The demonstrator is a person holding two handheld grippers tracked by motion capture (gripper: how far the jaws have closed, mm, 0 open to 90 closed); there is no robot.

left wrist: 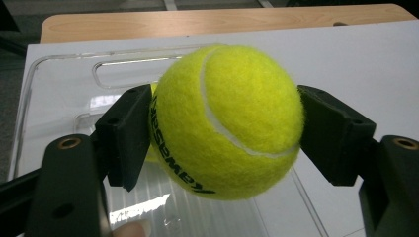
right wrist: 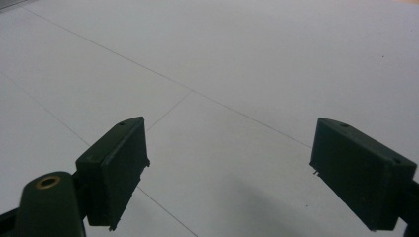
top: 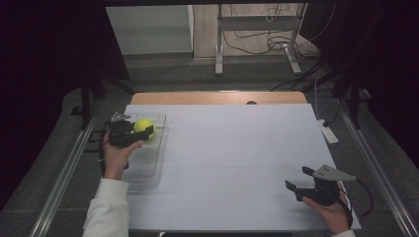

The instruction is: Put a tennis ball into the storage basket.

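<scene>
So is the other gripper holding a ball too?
No, the right gripper is open over the bare white table; the tennis ball sits in the left gripper.

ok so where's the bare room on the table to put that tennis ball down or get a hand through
The widest free patch is the white table top between the clear tray and the right gripper, running back to the wooden edge. The left side is crowded: the left gripper holds the tennis ball over the tray.
</scene>
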